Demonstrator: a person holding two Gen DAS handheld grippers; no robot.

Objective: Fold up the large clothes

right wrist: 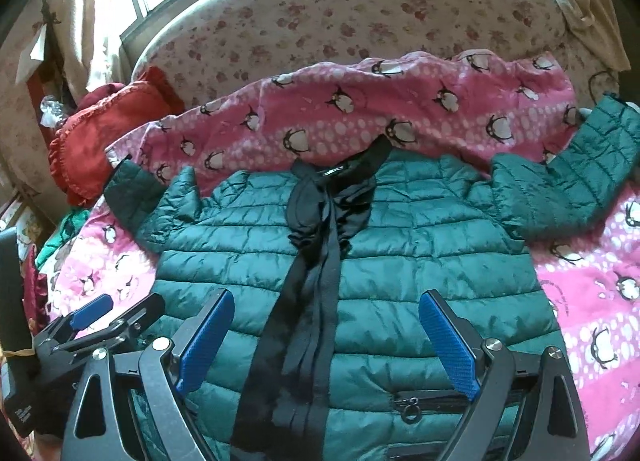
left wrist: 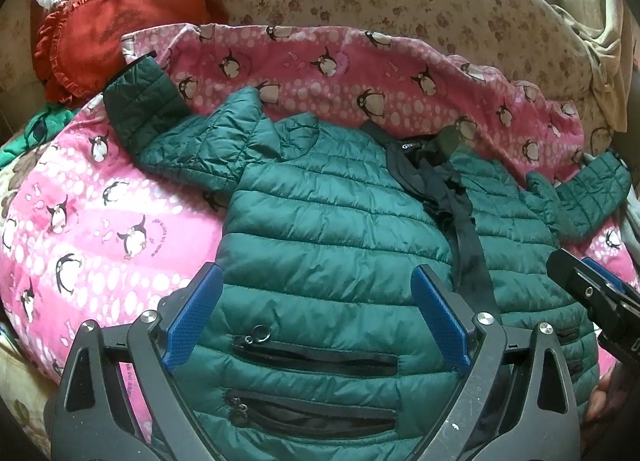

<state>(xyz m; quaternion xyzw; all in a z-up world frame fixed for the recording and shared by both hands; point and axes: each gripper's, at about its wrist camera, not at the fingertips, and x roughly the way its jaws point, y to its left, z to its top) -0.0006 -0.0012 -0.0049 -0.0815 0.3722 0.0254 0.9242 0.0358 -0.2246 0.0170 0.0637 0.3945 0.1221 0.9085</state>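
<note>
Both my grippers, left (left wrist: 316, 309) and right (right wrist: 328, 337), gape wide, holding nothing. Green quilted jacket (left wrist: 328, 229) lies flat, front up, sleeves spread; collar label unreadable.

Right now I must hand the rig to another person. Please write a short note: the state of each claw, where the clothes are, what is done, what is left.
Left claw: open, holding nothing, over the jacket's lower front near the pocket zips.
Right claw: open, holding nothing, over the lower front beside the black centre strip.
Green puffer jacket: lies front up on the pink penguin blanket, both sleeves spread outward, collar away from you.
Done: jacket laid out flat.
Left: no fold made yet; probably sleeves in first, then the body.
</note>
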